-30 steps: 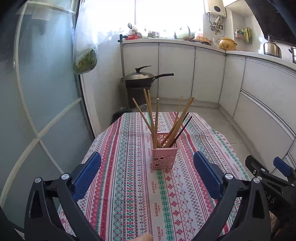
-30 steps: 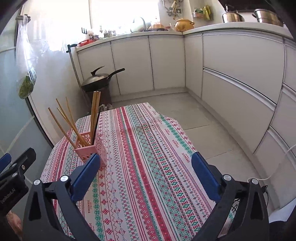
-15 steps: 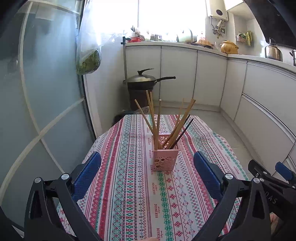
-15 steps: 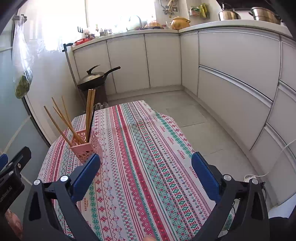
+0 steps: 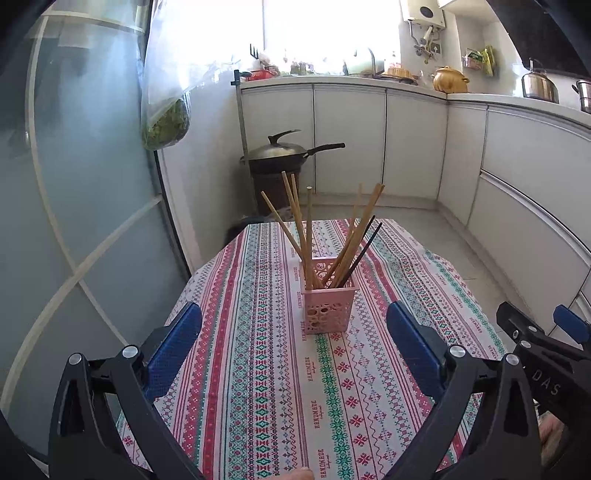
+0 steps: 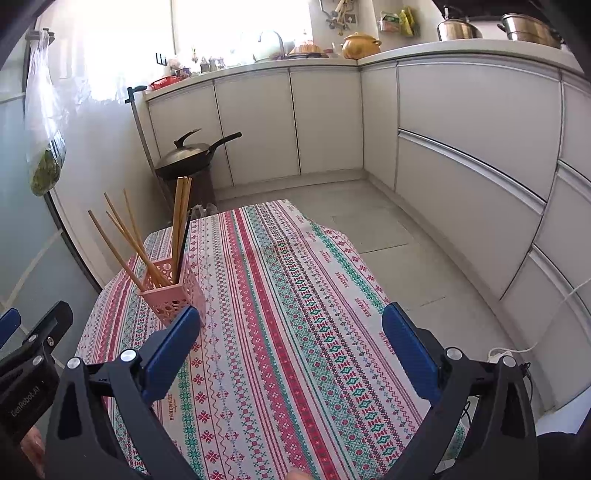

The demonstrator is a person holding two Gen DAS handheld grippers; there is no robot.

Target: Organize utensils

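Both grippers have drawn back from the pink chopstick holder (image 5: 328, 308). Left gripper (image 5: 293, 345) and right gripper (image 6: 291, 350) hover with jaws wide apart, empty. On the striped tablecloth (image 5: 258, 387), the holder stands upright, wooden chopsticks (image 5: 303, 225) fanned inside it.

window (image 5: 325, 33): bright daylight, blown out | cabinets (image 6: 325, 122): white, wrapping the corner under a pale counter | floor (image 6: 388, 229): grey tiles | glass door (image 5: 74, 184): frosted, on the left | wok (image 5: 280, 151): lidded, on a dark stand | bench (image 5: 258, 369): striped patterned cloth
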